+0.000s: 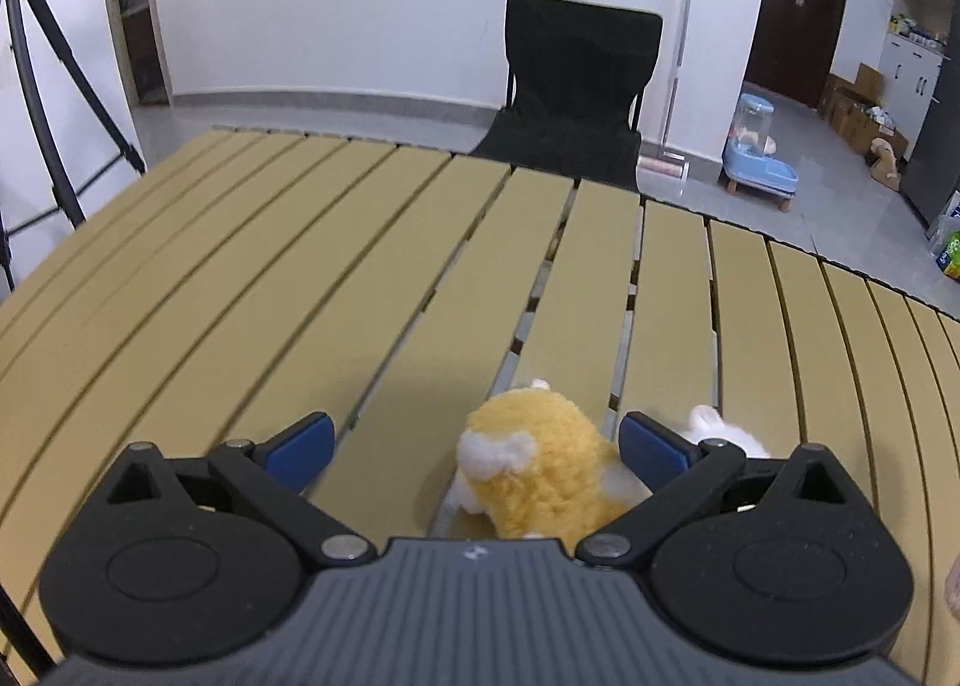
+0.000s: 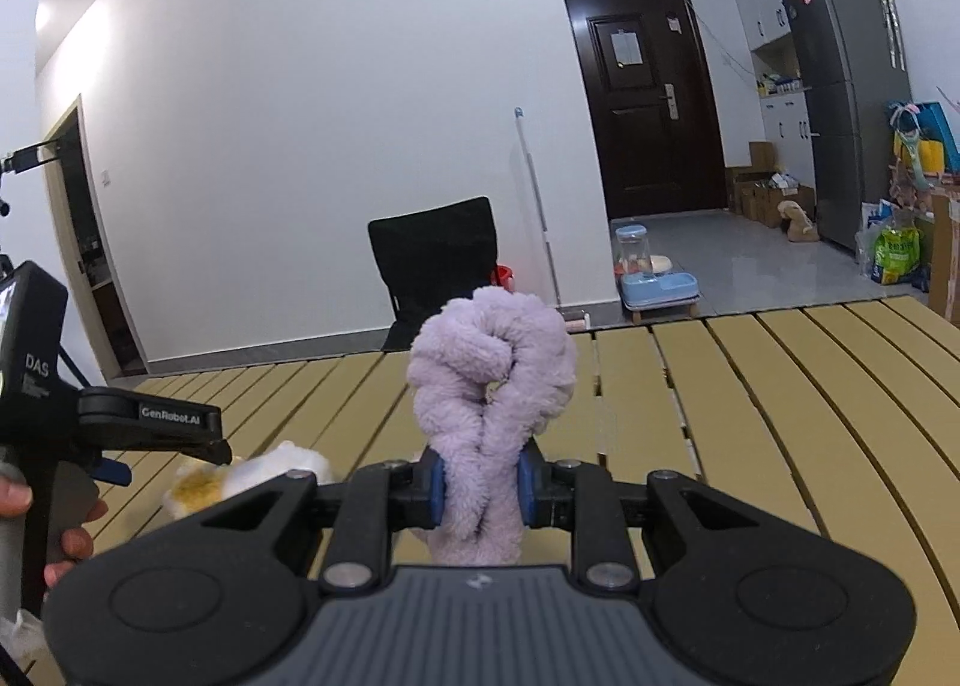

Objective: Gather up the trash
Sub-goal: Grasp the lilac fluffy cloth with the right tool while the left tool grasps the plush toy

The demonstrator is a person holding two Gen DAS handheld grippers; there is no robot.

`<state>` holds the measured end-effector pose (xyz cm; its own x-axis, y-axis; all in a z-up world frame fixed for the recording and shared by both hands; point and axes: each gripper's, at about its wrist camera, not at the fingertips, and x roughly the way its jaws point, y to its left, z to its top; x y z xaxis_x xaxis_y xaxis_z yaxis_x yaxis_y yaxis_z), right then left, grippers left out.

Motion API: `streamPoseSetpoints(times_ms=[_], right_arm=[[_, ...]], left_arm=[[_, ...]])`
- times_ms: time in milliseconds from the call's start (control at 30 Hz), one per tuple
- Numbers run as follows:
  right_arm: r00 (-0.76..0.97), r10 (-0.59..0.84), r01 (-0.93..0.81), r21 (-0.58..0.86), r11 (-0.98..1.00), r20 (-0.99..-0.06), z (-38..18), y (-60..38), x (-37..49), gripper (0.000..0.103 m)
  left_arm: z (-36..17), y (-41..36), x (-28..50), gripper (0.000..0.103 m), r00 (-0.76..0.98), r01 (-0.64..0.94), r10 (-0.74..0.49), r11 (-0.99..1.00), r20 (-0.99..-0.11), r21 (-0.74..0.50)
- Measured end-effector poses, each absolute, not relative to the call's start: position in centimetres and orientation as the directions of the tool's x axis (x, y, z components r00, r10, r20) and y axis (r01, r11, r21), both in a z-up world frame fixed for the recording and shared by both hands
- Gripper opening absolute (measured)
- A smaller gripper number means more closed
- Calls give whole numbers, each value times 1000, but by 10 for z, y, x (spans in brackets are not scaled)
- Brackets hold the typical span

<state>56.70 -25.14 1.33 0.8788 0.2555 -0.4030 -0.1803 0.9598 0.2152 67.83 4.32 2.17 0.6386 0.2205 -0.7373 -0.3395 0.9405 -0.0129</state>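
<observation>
Purple fuzzy scrunchie [image 2: 492, 386] clamped in the middle of the right wrist view, squeezed tight between both blue pads [image 2: 437, 491] of the right gripper [image 2: 480, 491] and held up off the table [image 2: 750, 416]. Sticks up past the table's far edge in the picture.

At far left of that view: left gripper [image 2: 114, 470], side on, held by a hand [image 2: 66, 530]. Just right of it, low down: yellow and white plush toy [image 2: 240, 482] lying on the slats. To the right of the scrunchie: lots of bare slats, all the way to the right edge of the frame.

In the left wrist view, left gripper [image 1: 477, 449] with pads far apart, squeezing nothing. Plush toy [image 1: 534, 476] between them at lower middle, closer to the right pad [image 1: 651, 455], with a white bit poking out past it. Wide bare table on the left side and up to the far edge.

Counted: one scrunchie, one plush toy, two grippers, one table. Past the far edge: one black chair [image 1: 576, 86], one mop pole [image 2: 537, 206], one blue pet feeder [image 1: 759, 158], one dark door [image 2: 648, 104].
</observation>
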Motion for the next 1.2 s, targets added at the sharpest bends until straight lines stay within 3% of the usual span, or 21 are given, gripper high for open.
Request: streamPoseSetpoints(times_ms=[67,133,300,367,433,500,700,1200], right_arm=[[881,249,-172,219,961,-402,12,-256,568,22],[882,244,-163,226,961,-403,12,-261,572,22],[883,240,-159,224,961,-404,10,-262,576,22],[881,241,-160,224,961,-406,9,-263,578,22],[880,244,-161,225,961,-409,8,-262,580,22],[878,246,-163,228,960,-410,7,-261,582,22],[873,255,-171,229,958,-415,5,-261,580,22],[866,286,-206,229,951,-410,18,-263,575,22]], left_arm=[[21,41,683,102,620,-339,215,941,-754,-10],[17,38,686,94,597,-339,215,941,-773,-1],[6,45,690,92,580,-360,185,932,-794,-46],[1,48,692,85,567,-362,161,930,-808,-69],[-2,49,692,68,553,-357,138,930,-822,-84],[-3,46,691,63,556,-338,134,938,-820,-75],[-1,37,673,56,597,-296,146,954,-789,-47],[15,31,633,53,669,-267,172,963,-723,-18]])
